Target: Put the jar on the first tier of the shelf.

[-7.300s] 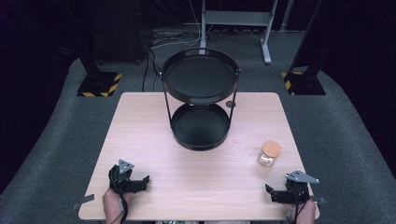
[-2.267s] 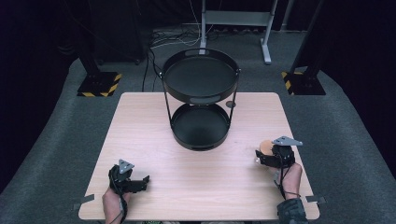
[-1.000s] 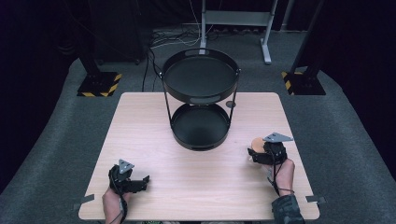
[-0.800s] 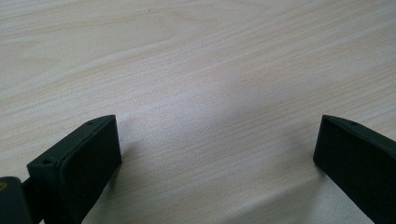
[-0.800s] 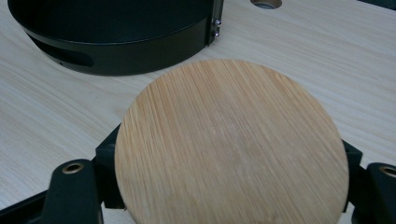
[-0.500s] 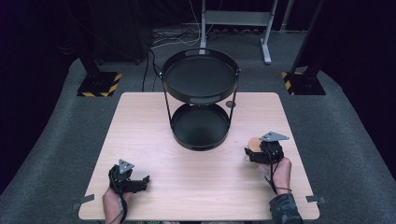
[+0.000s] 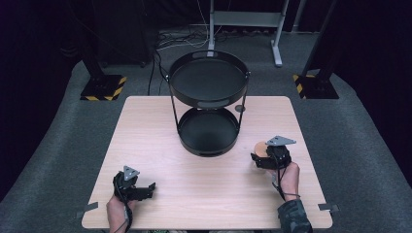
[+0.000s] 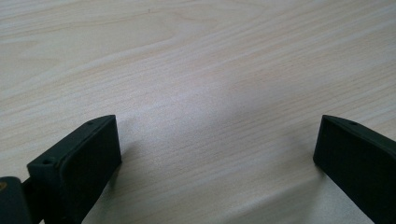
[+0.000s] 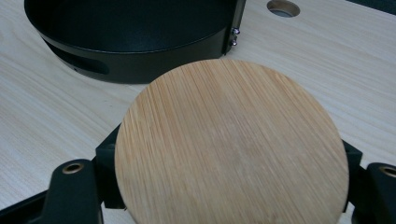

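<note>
A small jar with a round bamboo lid point(image 7: 261, 147) is held just right of the black two-tier tray stand point(image 7: 209, 103). My right gripper point(image 7: 263, 157) is shut on it. In the right gripper view the lid point(image 9: 231, 144) hides the jar's body, and the fingers point(image 9: 108, 161) press in from both sides below it. The stand's lower tray point(image 9: 140, 67) lies close ahead of the jar. My left gripper point(image 7: 146, 188) rests near the table's front left edge, open point(image 8: 217, 154) over bare wood.
The light wooden table point(image 7: 145, 126) has a round cable hole point(image 7: 239, 108) behind the stand's right post. Both stand trays look bare. Dark carpet, a metal frame and striped stand feet point(image 7: 103, 87) lie beyond the table.
My right gripper reached the jar at the table's right side, shut on it, and has carried it left toward the stand's lower tray. The left gripper has not moved.
</note>
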Action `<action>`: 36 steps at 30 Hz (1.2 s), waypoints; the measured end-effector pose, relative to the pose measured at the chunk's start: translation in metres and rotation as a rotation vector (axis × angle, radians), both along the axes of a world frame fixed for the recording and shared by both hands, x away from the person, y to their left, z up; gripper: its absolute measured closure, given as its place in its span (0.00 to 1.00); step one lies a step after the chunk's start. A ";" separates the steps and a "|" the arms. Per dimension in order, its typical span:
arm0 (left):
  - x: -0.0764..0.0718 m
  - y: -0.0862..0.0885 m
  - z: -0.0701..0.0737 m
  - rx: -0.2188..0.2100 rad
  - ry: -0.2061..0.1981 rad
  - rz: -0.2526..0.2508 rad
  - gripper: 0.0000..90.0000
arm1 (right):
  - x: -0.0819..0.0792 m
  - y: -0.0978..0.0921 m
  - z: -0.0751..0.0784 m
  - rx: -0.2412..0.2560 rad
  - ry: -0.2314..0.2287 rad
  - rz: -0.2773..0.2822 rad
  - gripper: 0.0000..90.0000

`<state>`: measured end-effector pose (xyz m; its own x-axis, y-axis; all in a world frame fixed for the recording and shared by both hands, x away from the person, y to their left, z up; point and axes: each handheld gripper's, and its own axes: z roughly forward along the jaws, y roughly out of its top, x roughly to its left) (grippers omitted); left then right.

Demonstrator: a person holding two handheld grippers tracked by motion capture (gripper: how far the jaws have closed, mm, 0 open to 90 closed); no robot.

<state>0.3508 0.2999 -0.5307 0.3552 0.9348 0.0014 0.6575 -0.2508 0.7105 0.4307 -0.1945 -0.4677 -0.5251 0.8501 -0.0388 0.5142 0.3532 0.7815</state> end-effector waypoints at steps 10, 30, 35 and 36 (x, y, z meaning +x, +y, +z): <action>0.000 0.000 0.000 0.000 0.000 -0.001 0.01 | 0.004 0.007 -0.002 -0.004 0.008 0.009 0.28; 0.000 0.000 0.000 0.001 -0.001 0.000 0.01 | 0.013 0.023 0.001 -0.016 0.013 0.035 0.28; 0.000 0.000 0.000 0.000 0.000 0.000 0.01 | 0.016 0.028 0.002 -0.013 0.016 0.043 0.28; 0.000 0.000 0.000 0.000 0.000 0.000 0.01 | 0.016 0.029 0.002 -0.015 0.016 0.045 0.28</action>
<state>0.3508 0.2999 -0.5307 0.3554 0.9347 0.0017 0.6573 -0.2512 0.7106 0.4470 -0.1659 -0.4654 -0.5634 0.8251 -0.0425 0.5100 0.3878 0.7678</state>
